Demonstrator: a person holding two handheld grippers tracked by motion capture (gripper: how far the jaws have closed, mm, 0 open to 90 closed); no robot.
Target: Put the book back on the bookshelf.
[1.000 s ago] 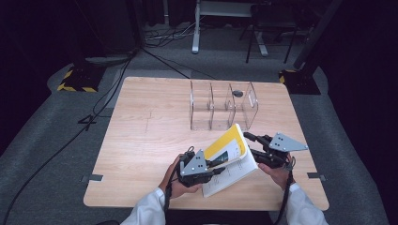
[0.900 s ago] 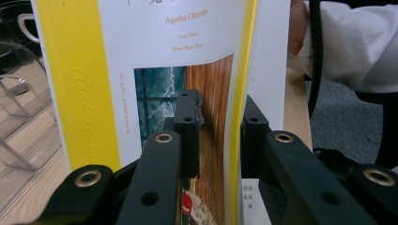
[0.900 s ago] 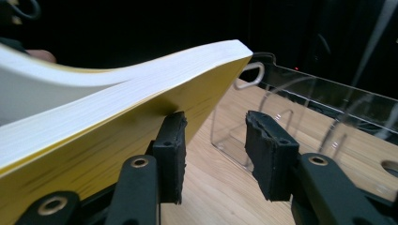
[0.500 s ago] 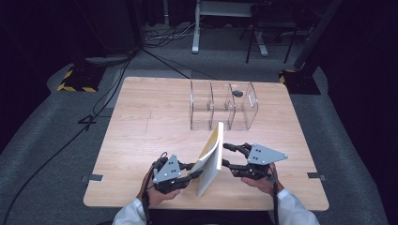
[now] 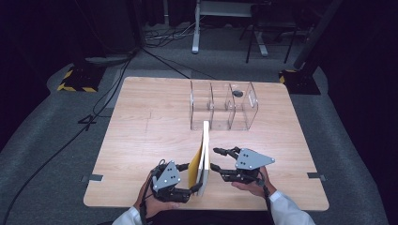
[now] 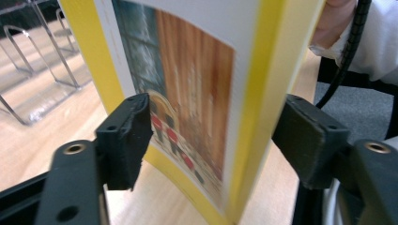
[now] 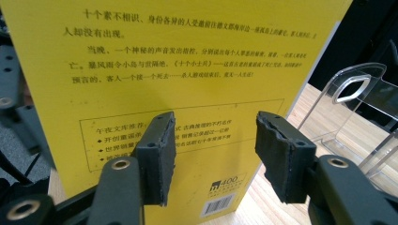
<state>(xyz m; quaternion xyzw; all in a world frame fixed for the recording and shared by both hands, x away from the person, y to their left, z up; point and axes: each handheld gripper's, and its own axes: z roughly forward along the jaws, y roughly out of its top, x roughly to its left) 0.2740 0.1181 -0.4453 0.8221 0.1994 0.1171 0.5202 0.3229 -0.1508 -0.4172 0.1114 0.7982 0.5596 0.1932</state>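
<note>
Book: yellow-covered paperback book (image 5: pixel 203 154) stands upright on its lower edge, near centre of light wooden worktop (image 5: pixel 141 122).
Left hand-held gripper (image 5: pixel 190 180): jaws just opened, straddle book's near edge, pads clear.
Right hand-held gripper (image 5: pixel 217 159): jaws parted, facing back cover, holding nothing.
Organiser: clear acrylic divided rack (image 5: pixel 224 105), far of book.

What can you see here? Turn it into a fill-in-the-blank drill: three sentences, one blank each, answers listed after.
1. The book stands ____ on the wooden table.
2. The book's back cover, printed with text, is coloured ____.
3. The barcode is printed near the ____ edge of that cover, and a clear rack stands on the table beyond the book.

Missing words: upright; yellow; bottom
</note>
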